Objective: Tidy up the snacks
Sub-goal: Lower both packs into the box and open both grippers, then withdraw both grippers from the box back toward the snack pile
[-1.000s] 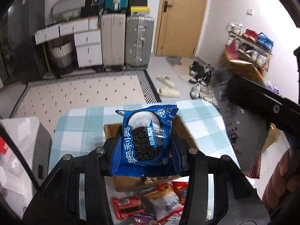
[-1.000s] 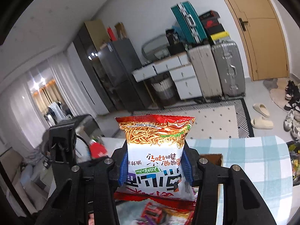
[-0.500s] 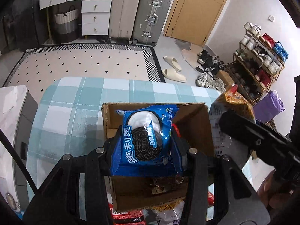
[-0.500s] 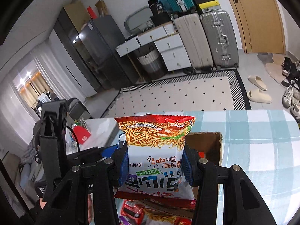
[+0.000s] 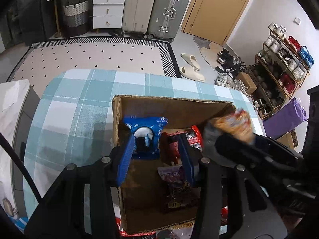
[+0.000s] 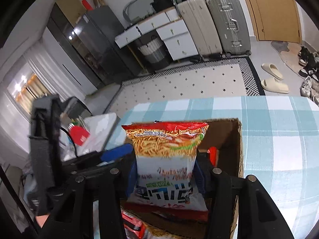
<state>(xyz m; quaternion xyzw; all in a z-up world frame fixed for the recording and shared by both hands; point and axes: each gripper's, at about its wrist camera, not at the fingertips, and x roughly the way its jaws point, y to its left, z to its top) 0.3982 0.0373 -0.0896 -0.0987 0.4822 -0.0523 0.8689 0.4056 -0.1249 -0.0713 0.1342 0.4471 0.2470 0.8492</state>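
An open cardboard box [image 5: 171, 107] stands on the teal checked tablecloth [image 5: 79, 109]. A blue Oreo packet [image 5: 144, 137] stands inside it against the left wall. My left gripper [image 5: 155, 137] hangs just over the packet. Its jaws are apart, the left fingertip crosses the packet's edge and the right finger is clear of it. My right gripper [image 6: 165, 155] holds an upright, blurred noodle snack bag [image 6: 165, 149] over the box's right side. Its jaws are opening with the bag still between the pads. The same bag [image 5: 233, 127] shows at the box's right wall.
A red packet [image 5: 189, 137] and a purple packet [image 5: 175, 177] lie in the box. More snack packets [image 5: 135, 235] sit on the cloth in front of it. A white side unit [image 5: 12, 99] stands to the left of the table. Beyond lie a rug, suitcases and a shoe rack.
Both grippers came down over the box. The Oreo packet left the left jaws and now sits in the box. The noodle bag sank to the box's rim.
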